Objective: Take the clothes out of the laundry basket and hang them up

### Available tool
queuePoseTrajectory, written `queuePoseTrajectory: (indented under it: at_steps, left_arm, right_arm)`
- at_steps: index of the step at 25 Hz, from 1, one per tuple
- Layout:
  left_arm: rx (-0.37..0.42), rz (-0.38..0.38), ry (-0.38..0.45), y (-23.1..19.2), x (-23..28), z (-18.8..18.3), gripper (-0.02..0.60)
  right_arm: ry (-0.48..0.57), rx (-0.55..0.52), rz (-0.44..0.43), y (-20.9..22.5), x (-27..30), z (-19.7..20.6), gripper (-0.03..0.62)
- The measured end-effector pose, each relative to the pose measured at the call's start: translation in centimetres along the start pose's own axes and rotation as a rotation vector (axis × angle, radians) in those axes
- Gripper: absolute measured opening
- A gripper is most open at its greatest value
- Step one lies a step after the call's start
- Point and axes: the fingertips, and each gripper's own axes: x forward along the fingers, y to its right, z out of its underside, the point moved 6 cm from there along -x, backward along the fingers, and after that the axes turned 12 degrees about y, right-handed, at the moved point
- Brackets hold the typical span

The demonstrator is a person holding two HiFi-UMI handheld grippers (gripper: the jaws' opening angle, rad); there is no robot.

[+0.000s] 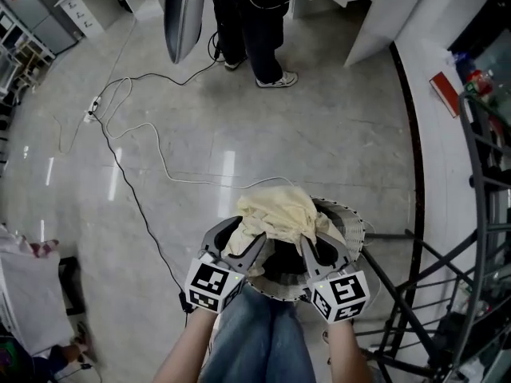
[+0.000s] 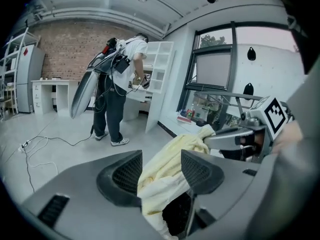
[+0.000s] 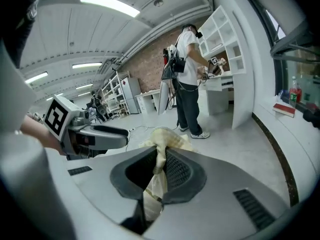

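A pale yellow garment [image 1: 279, 212] bulges up out of the round mesh laundry basket [image 1: 357, 228] just in front of my knees. My left gripper [image 1: 239, 236] is at its left side. In the left gripper view the cloth [image 2: 162, 176] fills the gap between the jaws and touches both pads, so my left gripper [image 2: 161, 171] is shut on it. My right gripper [image 1: 321, 234] is at the garment's right side. The right gripper view shows a thin fold of the garment [image 3: 160, 139] pinched tight between the nearly closed jaws of my right gripper [image 3: 159, 166].
A black metal rack [image 1: 479, 214] stands close on the right beside a white counter [image 1: 435, 118]. Cables [image 1: 152, 158] trail over the grey floor ahead. A person [image 1: 259, 22] stands at the far white desks next to a grey oval board [image 1: 184, 14].
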Motion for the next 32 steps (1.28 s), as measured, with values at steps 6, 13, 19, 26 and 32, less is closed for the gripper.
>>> queuePoseTrajectory:
  at_steps: [6, 13, 19, 26, 32]
  left_arm:
    - [0.034, 0.063, -0.003, 3.7, -0.5, -4.4, 0.25]
    - [0.09, 0.171, 0.024, 7.5, 0.2, -10.6, 0.25]
    - [0.118, 0.283, 0.056, 11.3, 0.5, -15.2, 0.25]
    - [0.167, 0.475, 0.053, 16.7, 1.7, -17.6, 0.252]
    - [0.213, 0.614, 0.038, 22.2, 1.9, -14.3, 0.252]
  right_arm:
    - [0.085, 0.006, 0.045, -0.2, -5.0, -6.0, 0.029]
    - [0.235, 0.026, 0.134, 0.6, -10.3, -13.9, 0.029]
    - [0.313, -0.01, 0.209, 0.5, -15.1, -20.7, 0.029]
    - [0.38, -0.046, 0.348, 0.7, -21.0, -25.5, 0.029]
    - [0.462, -0.089, 0.463, 0.5, -27.2, -25.8, 0.029]
